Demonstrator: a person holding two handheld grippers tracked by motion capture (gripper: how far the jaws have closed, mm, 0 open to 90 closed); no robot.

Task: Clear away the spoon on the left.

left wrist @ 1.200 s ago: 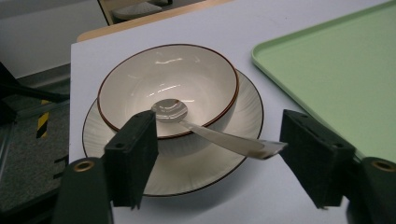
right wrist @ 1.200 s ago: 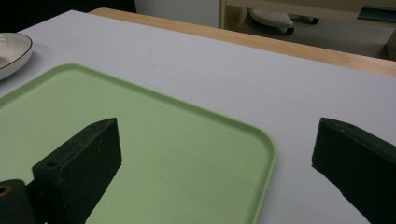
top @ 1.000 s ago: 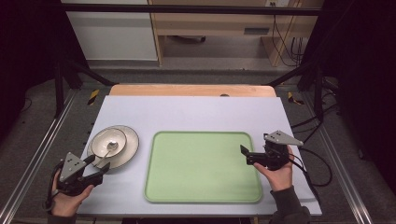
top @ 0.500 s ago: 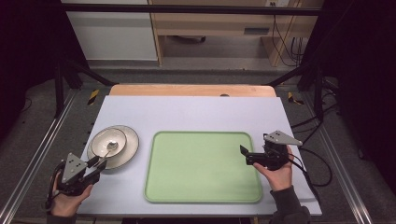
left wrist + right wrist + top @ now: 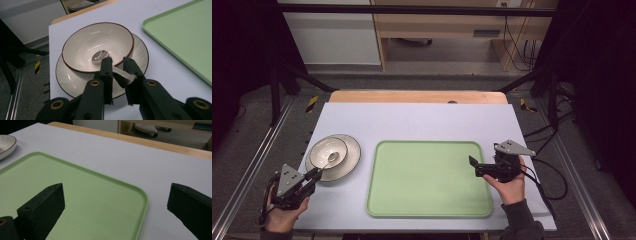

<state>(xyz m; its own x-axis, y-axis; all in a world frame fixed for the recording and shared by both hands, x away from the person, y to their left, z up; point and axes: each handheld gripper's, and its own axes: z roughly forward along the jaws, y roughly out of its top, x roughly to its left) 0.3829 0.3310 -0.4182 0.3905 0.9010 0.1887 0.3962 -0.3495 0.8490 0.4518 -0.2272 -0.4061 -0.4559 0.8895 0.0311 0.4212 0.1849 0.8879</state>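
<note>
White table [image 5: 422,120], near-left corner: left gripper [image 5: 117,65] just closing, fingers pinching spoon [image 5: 110,65] handle, bowl end pointing away; right gripper [image 5: 115,197] spread.

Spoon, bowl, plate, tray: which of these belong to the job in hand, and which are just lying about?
In the job:
- spoon, its handle between the closing fingers of the left gripper
- bowl holding the spoon
- plate under the bowl

Lying about:
- green tray, empty
- right gripper, open at the tray's edge
</note>
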